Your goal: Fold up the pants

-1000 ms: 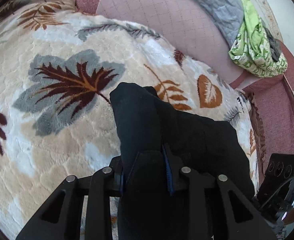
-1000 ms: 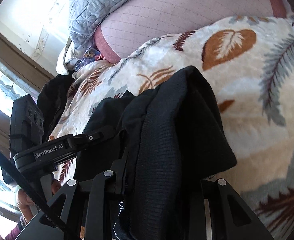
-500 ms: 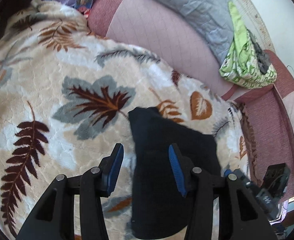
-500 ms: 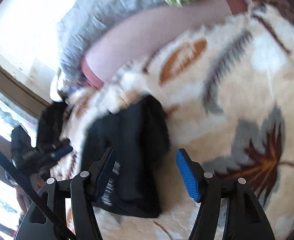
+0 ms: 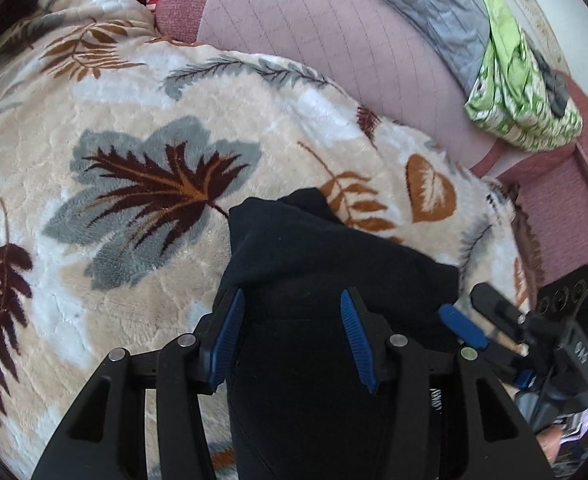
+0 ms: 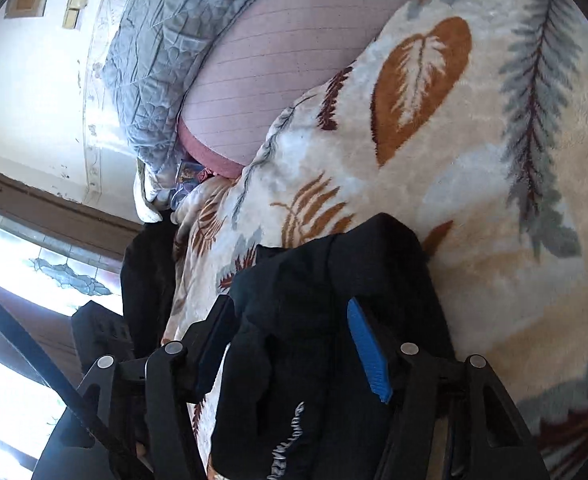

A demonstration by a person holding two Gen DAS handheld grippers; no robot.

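Observation:
The black pants [image 5: 318, 280] lie folded in a compact bundle on the leaf-patterned blanket [image 5: 134, 184]. My left gripper [image 5: 290, 340] is open, its blue-padded fingers standing on either side of the bundle's near part without pinching it. My right gripper [image 6: 290, 344] is also open over the same pants [image 6: 334, 304], whose white lettering shows near the bottom edge. The right gripper also shows at the right edge of the left wrist view [image 5: 494, 328], beside the bundle.
A pink quilted cushion [image 5: 334, 40] and a grey quilt [image 5: 434, 4] lie behind the blanket. A green patterned cloth [image 5: 518, 92] sits at the far right. A dark garment [image 6: 146, 280] and a window [image 6: 34, 264] are on the left of the right wrist view.
Both grippers were shut on the pants one second ago. They have let go and opened, pulled back, then come close over the bundle again.

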